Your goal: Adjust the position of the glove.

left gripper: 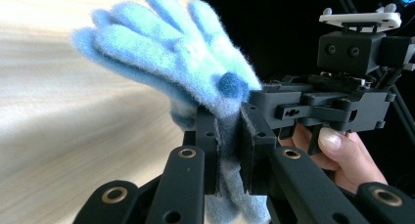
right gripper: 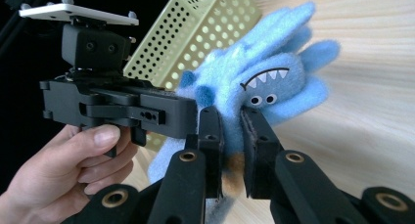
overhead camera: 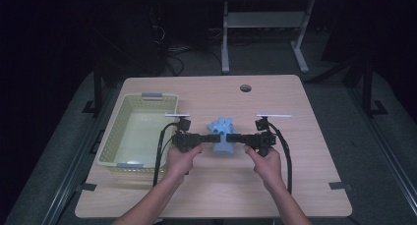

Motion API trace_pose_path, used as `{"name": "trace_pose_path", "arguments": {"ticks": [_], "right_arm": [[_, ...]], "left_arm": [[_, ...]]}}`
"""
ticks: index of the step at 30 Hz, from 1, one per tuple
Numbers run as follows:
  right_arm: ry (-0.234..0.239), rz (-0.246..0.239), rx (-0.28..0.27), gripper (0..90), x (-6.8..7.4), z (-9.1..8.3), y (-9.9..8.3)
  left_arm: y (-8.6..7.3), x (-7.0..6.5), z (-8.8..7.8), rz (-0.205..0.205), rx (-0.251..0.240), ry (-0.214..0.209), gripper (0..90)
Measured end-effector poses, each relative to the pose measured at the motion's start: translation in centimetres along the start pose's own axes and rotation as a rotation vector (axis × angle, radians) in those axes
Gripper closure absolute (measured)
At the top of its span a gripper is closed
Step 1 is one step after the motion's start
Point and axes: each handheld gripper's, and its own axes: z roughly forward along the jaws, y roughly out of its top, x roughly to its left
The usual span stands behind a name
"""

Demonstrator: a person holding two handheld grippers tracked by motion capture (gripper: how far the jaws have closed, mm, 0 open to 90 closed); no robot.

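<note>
My left fingers [left gripper: 208, 150] pinch the fuzzy blue glove [left gripper: 171, 53] at its cuff, and my right fingers [right gripper: 257, 145] clamp it from the opposite side. The right gripper view reveals a toothy monster face; the high view places the glove [overhead camera: 221, 136] above the tabletop [overhead camera: 295, 185], beside the yellow basket [overhead camera: 110, 136].

Your left gripper [overhead camera: 212, 136] and right gripper [overhead camera: 238, 136] meet over the middle of the table [overhead camera: 305, 166], with the glove [overhead camera: 222, 130] between them, off the tabletop. The basket [overhead camera: 109, 136] sits on the table to your left, just beside the left gripper.
</note>
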Motion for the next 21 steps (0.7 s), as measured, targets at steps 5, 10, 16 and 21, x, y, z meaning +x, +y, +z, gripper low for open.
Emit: {"name": "trace_pose_path", "arguments": {"ticks": [5,10,16,21], "right_arm": [[0.007,-0.015,-0.003,80.1,0.9,0.6,0.8],[0.008,-0.027,0.002,80.1,1.5,1.0,1.4],[0.023,-0.035,0.005,80.1,2.5,1.6,2.2],[0.022,-0.057,0.01,80.0,3.2,1.9,2.8]], "left_arm": [[0.6,0.1,-1.1,-0.003,-0.014,-0.015,80.6],[1.0,0.0,-1.8,0.009,-0.016,-0.014,80.7],[1.6,-0.3,-3.0,0.021,-0.024,-0.011,80.9],[2.0,-0.3,-3.8,0.031,-0.028,-0.012,80.9]]}}
